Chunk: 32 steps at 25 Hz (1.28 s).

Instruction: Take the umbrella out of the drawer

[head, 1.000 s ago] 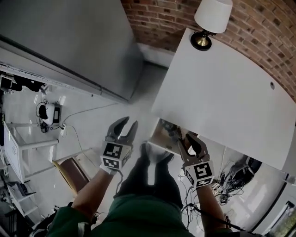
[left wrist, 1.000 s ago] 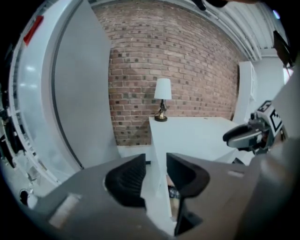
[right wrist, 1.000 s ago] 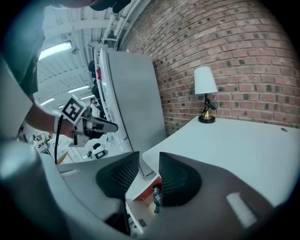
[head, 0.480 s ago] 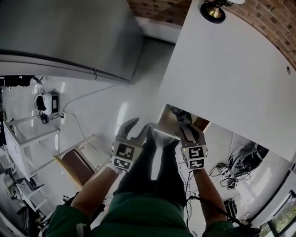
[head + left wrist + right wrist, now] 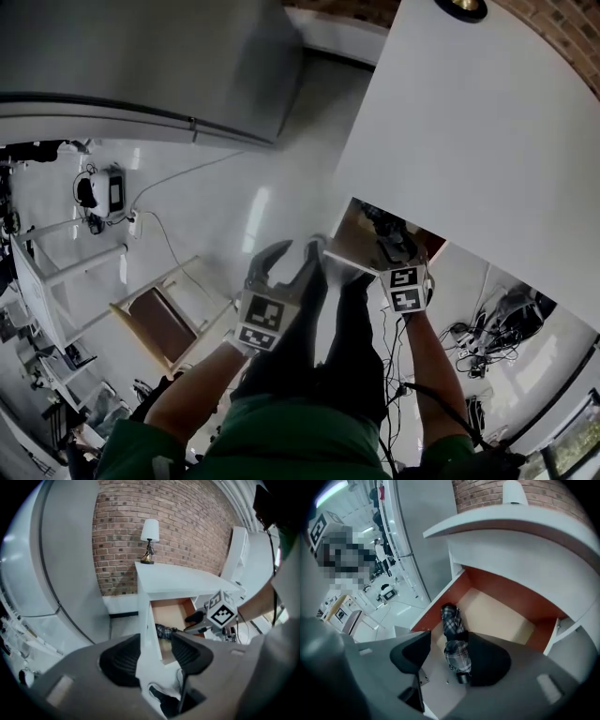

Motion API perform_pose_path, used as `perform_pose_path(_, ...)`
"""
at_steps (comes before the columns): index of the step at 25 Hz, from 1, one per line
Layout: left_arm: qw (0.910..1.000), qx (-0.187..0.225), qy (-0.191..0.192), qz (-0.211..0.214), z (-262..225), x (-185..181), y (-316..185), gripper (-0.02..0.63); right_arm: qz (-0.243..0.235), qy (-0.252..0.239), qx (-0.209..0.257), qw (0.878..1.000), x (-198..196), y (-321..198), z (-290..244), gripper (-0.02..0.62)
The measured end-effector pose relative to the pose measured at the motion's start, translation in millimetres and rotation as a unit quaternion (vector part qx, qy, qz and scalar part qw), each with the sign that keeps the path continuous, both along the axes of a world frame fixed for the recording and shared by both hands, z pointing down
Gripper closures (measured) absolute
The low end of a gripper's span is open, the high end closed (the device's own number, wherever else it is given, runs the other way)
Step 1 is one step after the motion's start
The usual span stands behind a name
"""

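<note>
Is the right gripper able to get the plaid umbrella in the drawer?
Probably yes. The drawer is open, nothing covers the plaid umbrella, and the right gripper hangs over it, fingers opening either side of it.

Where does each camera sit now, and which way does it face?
Head view: on the head, steeply down at the drawer; arms, legs, left gripper, right gripper show.
Left gripper view: on that gripper, jaws opening, drawer panel in line between; faces desk, lamp; right gripper shows.
Right gripper view: on that gripper, jaws opening around the umbrella; faces into the drawer.
Gripper views share: umbrella.
</note>
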<state>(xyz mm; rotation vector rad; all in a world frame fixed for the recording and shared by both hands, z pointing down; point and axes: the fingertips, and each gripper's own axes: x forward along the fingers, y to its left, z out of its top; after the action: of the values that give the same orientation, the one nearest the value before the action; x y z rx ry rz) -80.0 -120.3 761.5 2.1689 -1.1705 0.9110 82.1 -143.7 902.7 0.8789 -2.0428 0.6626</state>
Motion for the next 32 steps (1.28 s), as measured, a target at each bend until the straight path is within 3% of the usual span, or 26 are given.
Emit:
perform_pose_path(14, 0.9994, -0.032, -0.009, -0.012, 50.5, -17.0, 22.4, 0.405, -0.047, 0.062, -0.036, 0.996, -2.3, -17.8, 111.0, 0.295)
perform_pose_path(22, 0.9991, -0.035, -0.016, -0.015, 56.6, -23.6, 27.8, 0.408, -0.066, 0.101, -0.053, 0.991, -0.7, -16.6, 149.4, 0.291)
perform_pose_path(24, 0.9992, -0.033, -0.016, -0.015, 52.3, -22.9, 27.3, 0.411, -0.072, 0.109, -0.058, 0.990, 0.3, -14.6, 148.5, 0.353)
perform_pose_path(30, 0.9996, -0.021, -0.014, -0.012, 37.4, -20.3, 19.0, 0.422, -0.079, 0.110, -0.061, 0.989, 2.2, -10.2, 128.5, 0.429)
perform_pose_path(32, 0.9997, -0.016, -0.012, -0.012, 31.9, -18.3, 14.3, 0.423, -0.074, 0.104, -0.049, 0.991, 4.9, -11.4, 114.7, 0.489)
